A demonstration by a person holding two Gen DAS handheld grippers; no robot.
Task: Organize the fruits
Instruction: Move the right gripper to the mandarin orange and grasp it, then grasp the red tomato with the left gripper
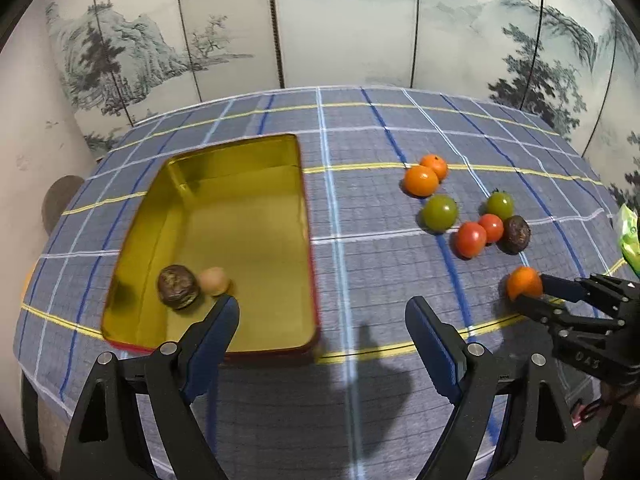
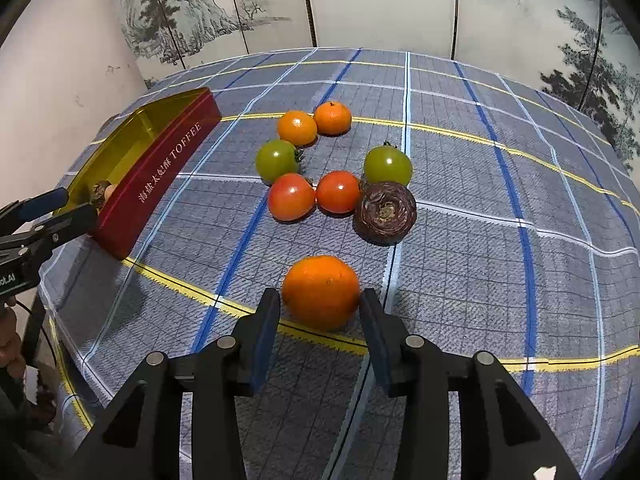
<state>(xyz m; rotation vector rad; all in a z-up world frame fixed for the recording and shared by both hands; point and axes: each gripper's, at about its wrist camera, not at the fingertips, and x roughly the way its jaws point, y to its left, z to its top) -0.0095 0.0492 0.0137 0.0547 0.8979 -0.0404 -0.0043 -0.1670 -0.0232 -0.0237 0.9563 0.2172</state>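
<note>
The right gripper (image 2: 320, 300) is sitting low over the checked tablecloth (image 2: 460, 280) with its two blue-padded fingers on either side of a mandarin (image 2: 321, 292). The pads are just at the fruit's sides, and the fruit looks to be resting on the cloth; whether the jaws are actually squeezing it cannot be told. The left gripper (image 1: 322, 308) is hanging with its jaws wide apart and holding nothing, its left fingertip (image 1: 228, 308) over the near end of an open tin (image 1: 304, 216), red outside and gold inside.

Inside the tin are lying a dark wrinkled fruit (image 1: 178, 286) and a small pale round one (image 1: 215, 280), touching each other. Well to the right of the tin, a loose cluster is waiting on the cloth: two more mandarins (image 2: 314, 122), touching; two green tomatoes (image 2: 277, 160); two red tomatoes (image 2: 314, 196), touching; and a second dark wrinkled fruit (image 2: 385, 212) pressed against the right-hand red and green ones. A painted folding screen (image 2: 380, 0) is standing behind the table.

Judging by this, the sorting is at an early stage: two pieces are boxed, eight remain out, and the nearest mandarin appears to be next.
</note>
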